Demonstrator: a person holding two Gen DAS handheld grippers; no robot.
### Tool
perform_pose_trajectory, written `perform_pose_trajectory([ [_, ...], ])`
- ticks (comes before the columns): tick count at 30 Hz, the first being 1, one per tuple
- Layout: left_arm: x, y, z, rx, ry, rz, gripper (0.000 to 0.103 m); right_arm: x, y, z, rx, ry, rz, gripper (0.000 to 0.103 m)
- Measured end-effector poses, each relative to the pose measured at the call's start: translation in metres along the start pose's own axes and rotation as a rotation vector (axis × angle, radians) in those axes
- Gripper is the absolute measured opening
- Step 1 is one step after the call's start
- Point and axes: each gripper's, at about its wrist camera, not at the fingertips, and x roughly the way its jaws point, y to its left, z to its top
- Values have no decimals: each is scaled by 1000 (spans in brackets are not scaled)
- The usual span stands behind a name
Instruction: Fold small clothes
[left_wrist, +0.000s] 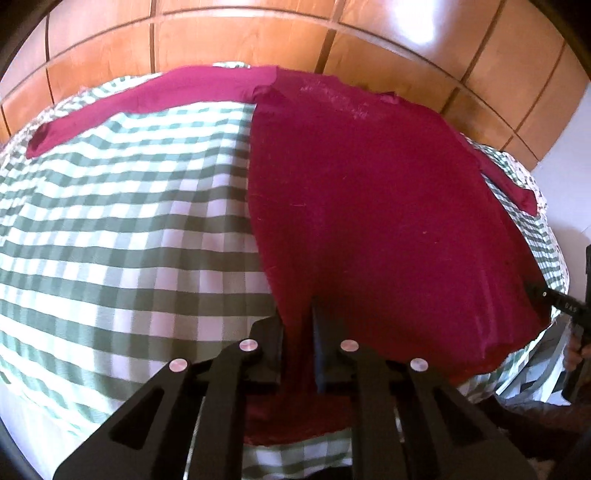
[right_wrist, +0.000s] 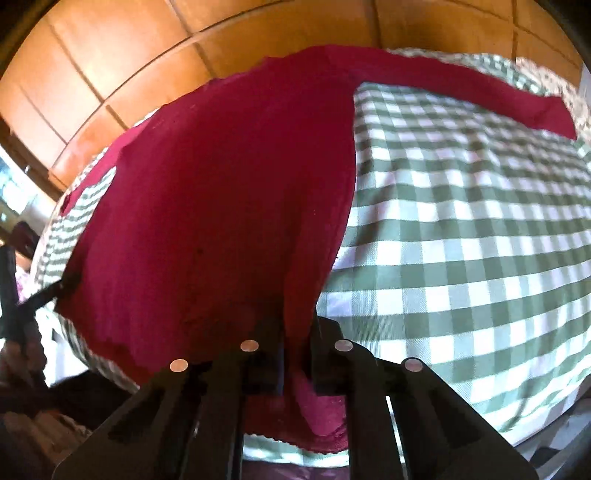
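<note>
A dark red long-sleeved shirt (left_wrist: 369, 203) lies spread flat on a green-and-white checked cloth (left_wrist: 129, 221), neck at the far side. One sleeve (left_wrist: 147, 96) stretches out to the left, and the other sleeve (left_wrist: 509, 181) runs down the right side. My left gripper (left_wrist: 297, 321) is shut on the near hem at the shirt's left corner. My right gripper (right_wrist: 295, 328) is shut on the hem of the same shirt (right_wrist: 221, 184) at the opposite corner. Each view shows the other gripper's tip at the far hem corner: right gripper (left_wrist: 535, 291), left gripper (right_wrist: 61, 286).
The checked cloth (right_wrist: 480, 240) covers a bed-like surface that ends at the near edge under both grippers. Glossy wooden panels (left_wrist: 258, 37) stand behind the far edge. A hand (left_wrist: 576, 354) holds the right gripper's handle at the right border.
</note>
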Motion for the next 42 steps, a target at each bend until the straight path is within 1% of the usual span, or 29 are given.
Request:
perform_pose_trajectory([
  [3, -11, 3, -10, 24, -3, 1, 10, -18, -7, -5, -25, -10, 15, 8],
  [5, -11, 7, -19, 13, 19, 0, 11, -20, -6, -16, -47, 15, 15, 8],
  [7, -11, 10, -24, 16, 40, -2, 12, -18, -10, -24, -42, 41, 20, 8],
  [8, -12, 9, -25, 23, 37, 9, 15, -16, -10, -29, -33, 55, 33, 8],
  [9, -13, 9, -22, 29, 33, 24, 21, -14, -9, -29, -27, 57, 46, 8],
  [10, -17, 9, -17, 29, 12, 37, 22, -13, -9, -26, -15, 52, 56, 8],
  [11, -21, 9, -15, 26, -2, 48, 34, -16, -12, -26, 14, 44, 82, 8],
  [12, -26, 10, -8, 22, -31, 56, 43, -19, -18, -21, 41, 29, 101, 9],
  [13, -30, 9, -1, 21, -56, 54, 44, -22, -26, -16, 56, 13, 100, 12],
  [15, -32, 3, 16, 25, -92, 51, 49, -28, -42, -1, 107, -27, 74, 19],
  [16, -31, -2, 25, 35, -109, 52, 50, -30, -58, 9, 161, -62, 54, 25],
  [19, -21, -14, 46, 58, -131, 46, 59, -31, -107, 28, 312, -124, 17, 26],
  [20, -13, -22, 54, 67, -133, 46, 64, -28, -132, 35, 384, -147, -3, 26],
  [21, -3, -31, 66, 76, -132, 51, 65, -27, -151, 42, 435, -164, -19, 26],
  [24, 22, -51, 79, 102, -97, 53, 65, -19, -212, 63, 622, -230, -66, 26],
  [26, 36, -60, 84, 115, -74, 46, 65, -16, -245, 76, 714, -266, -93, 26],
  [29, 55, -74, 85, 144, -42, 59, 65, -4, -287, 99, 820, -299, -131, 26],
  [31, 68, -76, 90, 151, -17, 69, 66, 5, -312, 116, 871, -316, -142, 26],
  [33, 73, -82, 90, 129, 1, 73, 72, 12, -327, 130, 898, -334, -147, 26],
  [35, 79, -83, 92, 107, -2, 78, 76, 22, -342, 150, 921, -346, -155, 26],
  [36, 78, -80, 90, 102, 0, 82, 79, 25, -347, 158, 924, -351, -155, 26],
  [38, 85, -84, 92, 100, 4, 89, 82, 31, -342, 169, 909, -344, -179, 25],
  [39, 87, -85, 93, 99, 7, 92, 83, 32, -343, 174, 893, -338, -205, 20],
  [40, 89, -84, 95, 98, 9, 93, 83, 33, -341, 177, 871, -328, -239, 6],
  [42, 91, -84, 95, 99, 10, 93, 85, 29, -339, 180, 833, -322, -303, 5],
])
